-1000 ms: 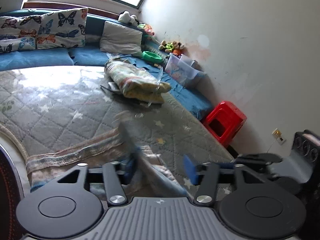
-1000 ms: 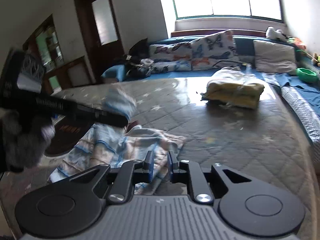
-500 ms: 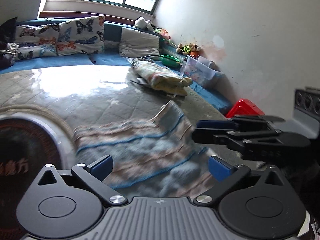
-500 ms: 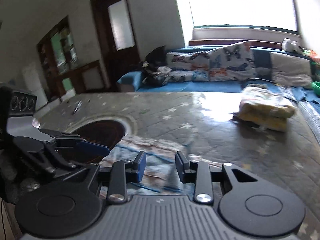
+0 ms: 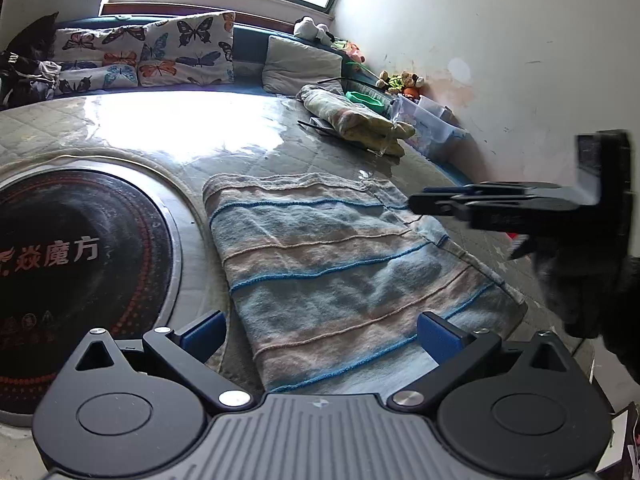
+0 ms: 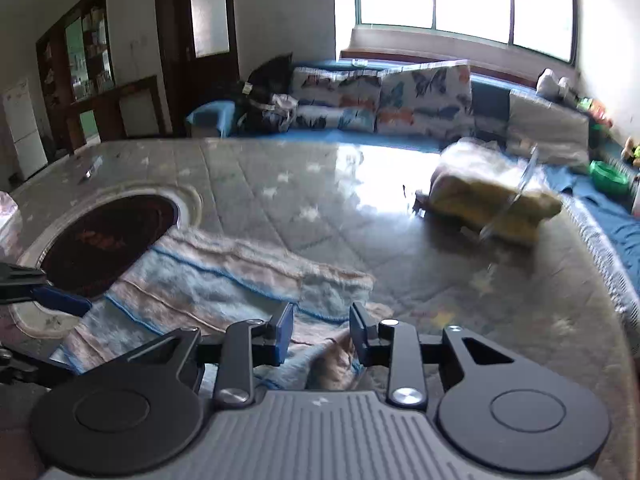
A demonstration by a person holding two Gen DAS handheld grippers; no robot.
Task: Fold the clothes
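Your left tongs stand wide apart, holding nothing, right over the near end of the striped towel, which lies flat on the quilted surface and runs away from you between the fingers. Your right tongs are narrowly parted and empty above the towel's rumpled right corner. The towel's left edge lies just beside the round black inset; open quilted room stretches beyond it to the folded bundle well apart. The towel is pale blue and pinkish with thin blue stripes.
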